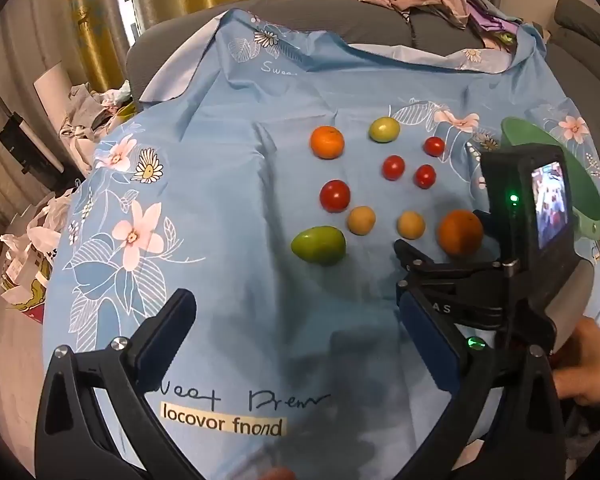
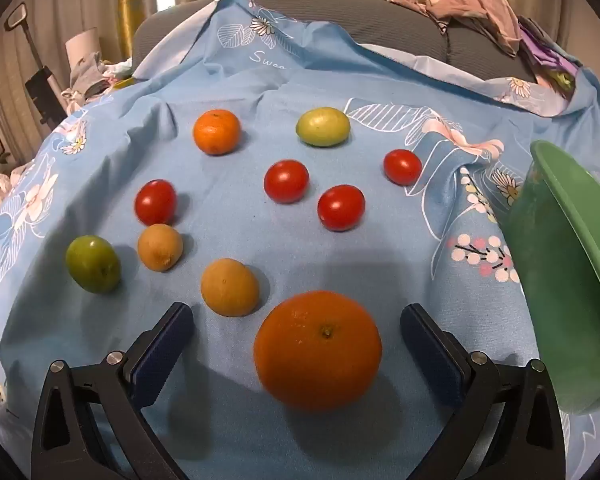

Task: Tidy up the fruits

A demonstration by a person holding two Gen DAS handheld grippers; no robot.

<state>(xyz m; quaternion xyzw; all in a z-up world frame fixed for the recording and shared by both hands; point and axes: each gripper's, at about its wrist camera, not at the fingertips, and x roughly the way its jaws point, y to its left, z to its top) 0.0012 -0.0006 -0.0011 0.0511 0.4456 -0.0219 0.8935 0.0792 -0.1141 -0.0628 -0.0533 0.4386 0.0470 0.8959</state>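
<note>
Fruit lies loose on a blue flowered cloth (image 2: 228, 392): a near orange (image 2: 318, 350) (image 1: 460, 232), a far orange (image 2: 217, 131) (image 1: 327, 142), two green fruits (image 2: 93, 264) (image 2: 322, 126), several red tomatoes (image 2: 286, 181) and two tan fruits (image 2: 230, 287) (image 2: 160, 246). My right gripper (image 2: 298, 320) is open, and the near orange shows in the gap between its fingers (image 2: 168, 340), untouched, with room on both sides. Nearer the cloth's front, my left gripper (image 1: 296, 320) is open over bare cloth with nothing in it. A green bowl (image 2: 560, 280) (image 1: 540, 140) stands at the right.
The right tool's camera body (image 1: 540, 208) blocks part of the bowl in the left wrist view, with a hand (image 1: 588, 364) behind it. A grey sofa (image 2: 380, 20) with piled clothes (image 2: 472, 4) backs the cloth. Bags and clutter (image 1: 32, 248) sit at the left.
</note>
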